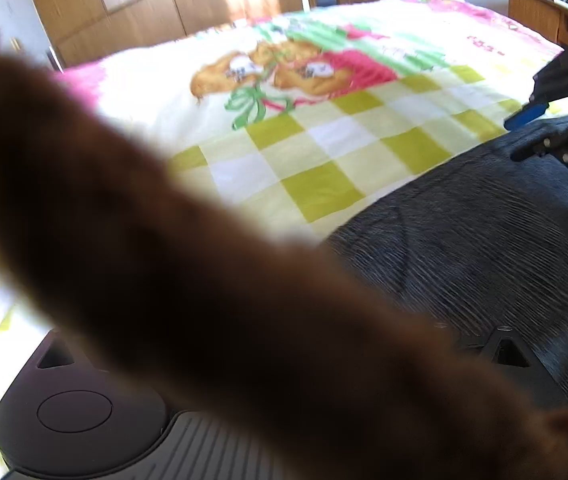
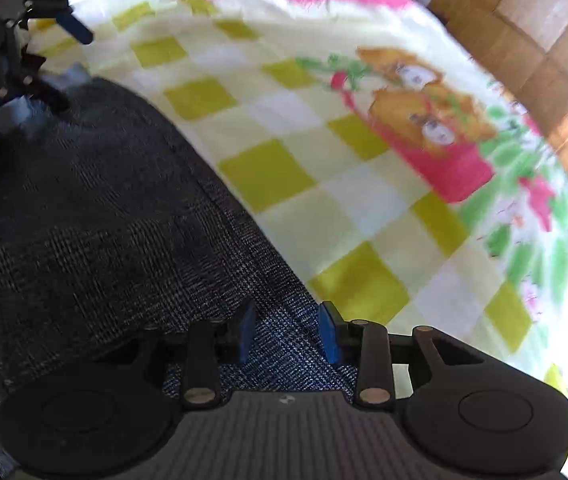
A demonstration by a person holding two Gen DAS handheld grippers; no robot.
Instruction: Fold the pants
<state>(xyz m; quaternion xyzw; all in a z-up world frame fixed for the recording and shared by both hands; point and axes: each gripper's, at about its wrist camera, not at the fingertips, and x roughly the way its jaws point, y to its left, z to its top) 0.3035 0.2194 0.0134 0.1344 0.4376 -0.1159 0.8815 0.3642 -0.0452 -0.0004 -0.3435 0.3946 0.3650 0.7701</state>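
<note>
Right wrist: right tool [image 2: 289, 330] parted over pants [image 2: 84, 208].

Dark grey woven pants [image 2: 84, 208] lie on a yellow-green and white checked blanket [image 2: 304, 152] with pink border

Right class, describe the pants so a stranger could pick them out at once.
Start from the bed's blanket, checked in yellow-green and white, with a cartoon print. On its near side lie the pants, a dark grey woven spread. No other fabric there is dark and plain.
</note>
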